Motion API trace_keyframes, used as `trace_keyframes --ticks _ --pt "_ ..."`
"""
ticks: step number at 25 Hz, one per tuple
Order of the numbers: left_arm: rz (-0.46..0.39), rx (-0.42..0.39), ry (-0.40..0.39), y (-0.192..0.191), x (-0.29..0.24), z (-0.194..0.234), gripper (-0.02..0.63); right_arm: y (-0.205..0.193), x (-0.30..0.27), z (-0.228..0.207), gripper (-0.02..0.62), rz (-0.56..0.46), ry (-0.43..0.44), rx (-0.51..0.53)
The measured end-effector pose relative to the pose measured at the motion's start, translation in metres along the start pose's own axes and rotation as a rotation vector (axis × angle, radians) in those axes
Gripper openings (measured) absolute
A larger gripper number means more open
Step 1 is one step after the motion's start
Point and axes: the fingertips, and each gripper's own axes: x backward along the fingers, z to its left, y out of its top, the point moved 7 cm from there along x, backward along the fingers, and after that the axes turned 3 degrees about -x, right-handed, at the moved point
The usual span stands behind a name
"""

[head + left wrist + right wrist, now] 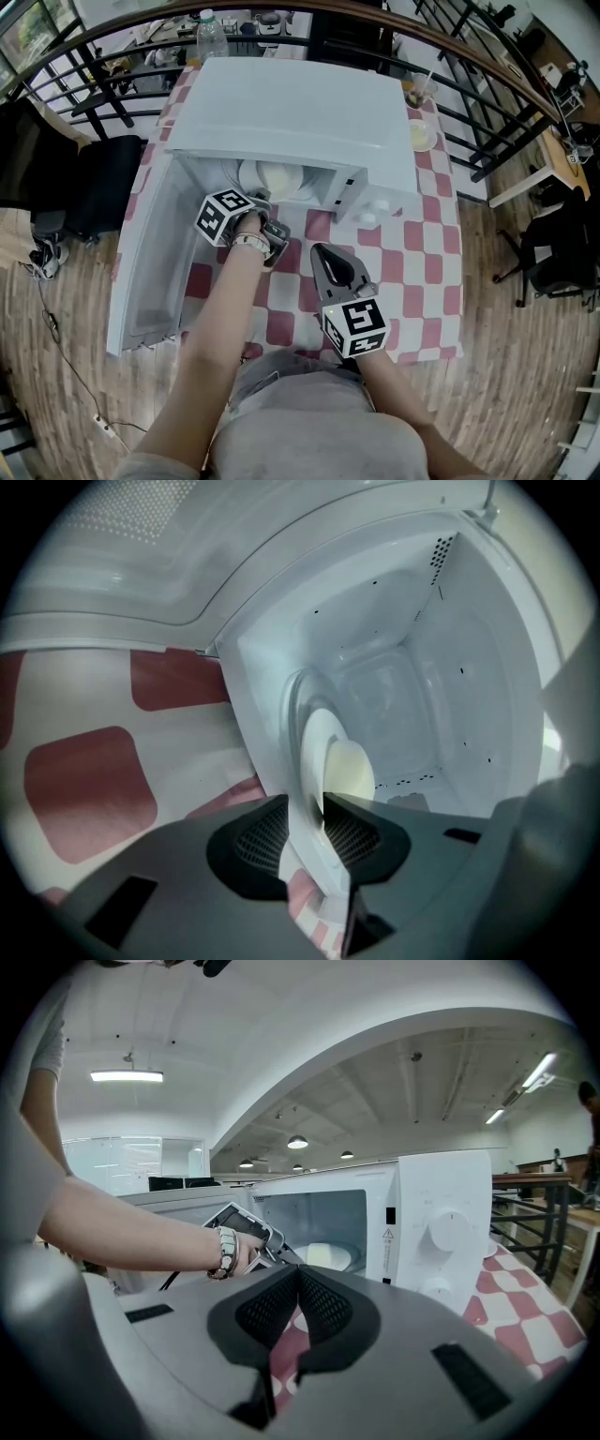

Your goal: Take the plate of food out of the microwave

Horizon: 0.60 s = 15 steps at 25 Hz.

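Note:
A white microwave (291, 112) stands on the red-and-white checked table, its door (155, 253) swung open to the left. Inside lies a white plate (281, 178) with a pale mound of food (352, 771). My left gripper (267, 208) reaches into the opening. In the left gripper view its pads are closed on the near rim of the plate (319, 752), with the gripper (305, 832) turned on its side. My right gripper (323, 253) hovers over the table in front of the microwave, shut with nothing in it (300, 1283). The plate (323, 1255) shows through the opening.
The microwave's control panel with two knobs (441, 1222) is right of the opening. A glass cup (417, 92) and a small dish (421, 136) sit at the table's right rear, a bottle (212, 36) behind. A black chair (94, 187) stands left; a railing curves around the back.

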Motion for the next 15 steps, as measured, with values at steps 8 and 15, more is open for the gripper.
trace_keyframes --ticks 8,15 --pt "-0.007 0.003 -0.022 -0.0022 0.0053 -0.0038 0.057 0.0035 0.0077 -0.0020 0.026 -0.025 -0.018 0.004" --pt "-0.054 0.045 -0.139 -0.0010 0.0103 -0.0104 0.020 0.0018 0.0077 -0.0033 0.026 -0.024 -0.023 0.001"
